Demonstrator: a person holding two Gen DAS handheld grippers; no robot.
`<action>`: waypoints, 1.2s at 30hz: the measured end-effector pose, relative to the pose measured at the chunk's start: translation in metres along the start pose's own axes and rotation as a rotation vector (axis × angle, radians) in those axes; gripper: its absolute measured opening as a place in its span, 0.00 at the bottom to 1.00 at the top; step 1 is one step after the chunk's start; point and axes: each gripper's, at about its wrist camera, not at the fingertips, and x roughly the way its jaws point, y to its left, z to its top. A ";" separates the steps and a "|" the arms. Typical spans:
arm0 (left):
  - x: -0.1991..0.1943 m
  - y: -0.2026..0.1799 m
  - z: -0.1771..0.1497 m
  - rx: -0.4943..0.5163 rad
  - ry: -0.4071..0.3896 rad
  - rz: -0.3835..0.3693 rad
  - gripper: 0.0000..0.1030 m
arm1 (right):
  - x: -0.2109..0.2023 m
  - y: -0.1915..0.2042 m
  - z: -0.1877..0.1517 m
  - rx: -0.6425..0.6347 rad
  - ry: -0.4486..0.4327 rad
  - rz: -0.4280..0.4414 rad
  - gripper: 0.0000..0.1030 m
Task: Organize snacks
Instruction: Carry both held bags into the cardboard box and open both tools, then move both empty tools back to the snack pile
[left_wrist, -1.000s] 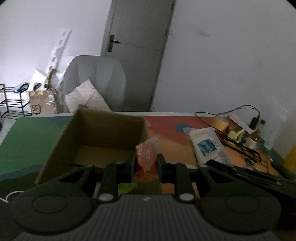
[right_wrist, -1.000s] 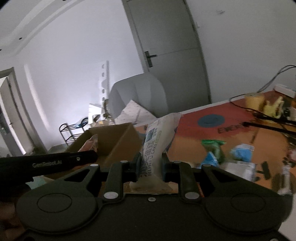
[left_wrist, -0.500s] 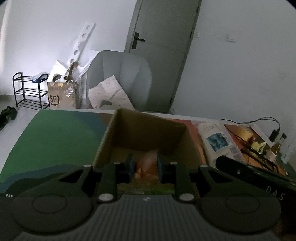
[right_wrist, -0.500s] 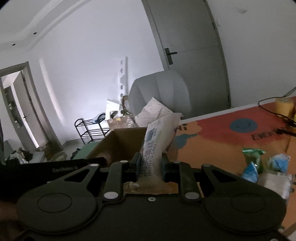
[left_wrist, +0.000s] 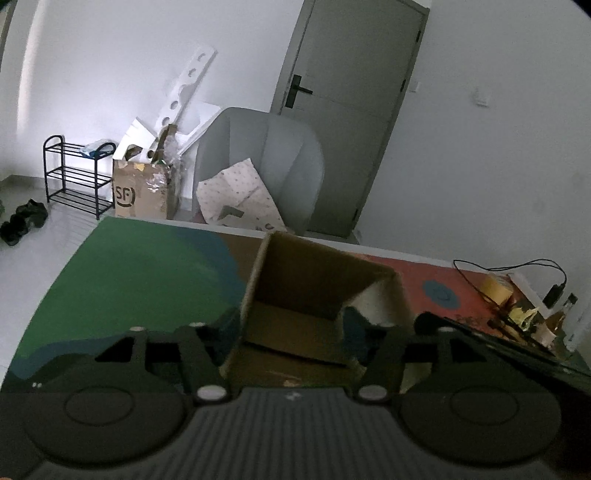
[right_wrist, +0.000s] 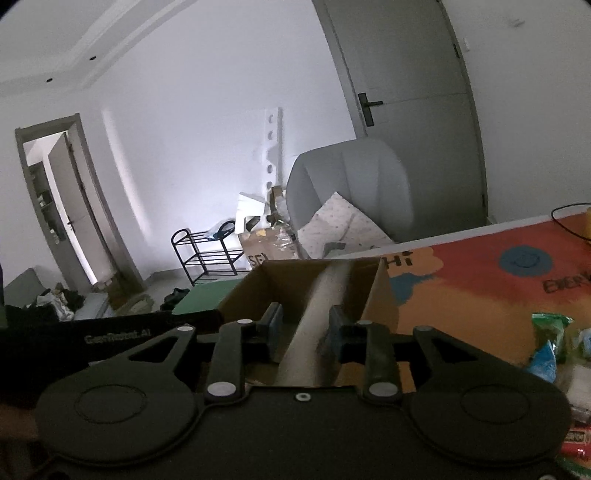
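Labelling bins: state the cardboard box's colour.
Plain brown cardboard box, clearest in the right wrist view.

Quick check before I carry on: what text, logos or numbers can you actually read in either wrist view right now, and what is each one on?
"SF" on the brown carton on the floor by the grey chair.
"GenRobot.AI" on the left gripper body, slightly blurred.
"Hi" on the printed table mat behind the cardboard box.
"EVER", cut off at the picture edge, on the same mat.
Print on the red wrapper at lower right: too blurred to read.
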 end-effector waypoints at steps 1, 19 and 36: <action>0.000 -0.001 0.000 0.002 -0.003 0.004 0.70 | -0.002 -0.003 -0.001 0.014 0.004 -0.001 0.30; -0.007 -0.028 -0.013 0.045 0.032 -0.028 0.93 | -0.039 -0.040 -0.018 0.106 0.041 -0.135 0.47; -0.006 -0.082 -0.039 0.101 0.080 -0.173 0.98 | -0.091 -0.079 -0.031 0.136 0.014 -0.304 0.85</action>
